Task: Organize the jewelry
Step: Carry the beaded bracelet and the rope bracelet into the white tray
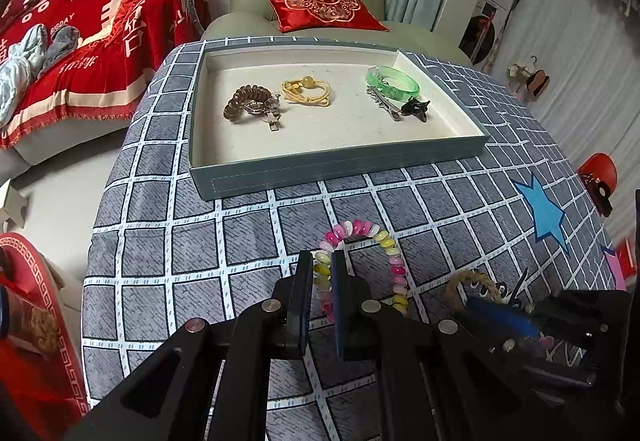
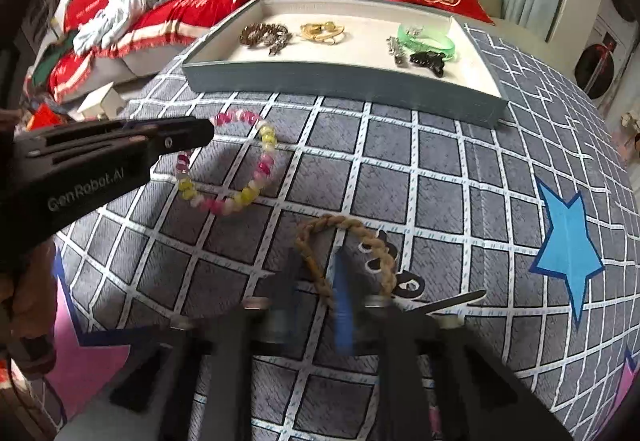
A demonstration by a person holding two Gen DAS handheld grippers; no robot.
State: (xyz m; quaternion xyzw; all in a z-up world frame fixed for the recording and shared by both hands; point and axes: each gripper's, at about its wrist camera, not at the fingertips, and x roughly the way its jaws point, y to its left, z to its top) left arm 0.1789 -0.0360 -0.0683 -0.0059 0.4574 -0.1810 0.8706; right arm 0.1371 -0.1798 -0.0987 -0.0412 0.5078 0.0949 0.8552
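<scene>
A pink, white and yellow beaded bracelet lies on the checked tablecloth; my left gripper is shut on its left side. It also shows in the right wrist view with the left gripper at its near-left edge. A braided tan rope bracelet lies nearer; my right gripper is closed on its left side, blurred. The rope bracelet shows in the left wrist view with the right gripper. The grey tray holds a brown coil hair tie, a yellow cord tie and a green bangle.
A silver clip and a black claw clip also lie in the tray. A slim dark clip lies right of the rope bracelet. Blue star print at right. Armchair with red cushion behind; red-covered sofa at left.
</scene>
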